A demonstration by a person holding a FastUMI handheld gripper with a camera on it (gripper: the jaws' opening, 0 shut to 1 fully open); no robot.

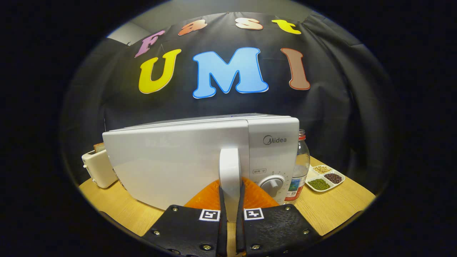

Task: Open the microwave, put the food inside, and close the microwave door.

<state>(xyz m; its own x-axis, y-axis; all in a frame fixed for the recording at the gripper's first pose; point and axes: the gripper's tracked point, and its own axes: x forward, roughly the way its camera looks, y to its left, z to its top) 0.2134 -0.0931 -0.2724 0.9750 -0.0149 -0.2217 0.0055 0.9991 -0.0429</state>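
**Tongs on the microwave handle**

Nearest us, our tongs [231,200] are clamped on the upright door handle [229,167] of the microwave [200,157], one finger pressing each side. The door looks shut, so we judge opening is the step in hand. We should pull along the door's arc, keeping the grip square so the handle cannot slip. On the surface [332,210], a toaster [98,169] sits to one side; a bottle [300,167] and a tray of beans [325,178] sit to the other.

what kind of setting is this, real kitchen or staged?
Likely a staged booth: black cloth wall, and a wooden table crowded with microwave, toaster and bean tray. Gripper jaws clamp the microwave handle.
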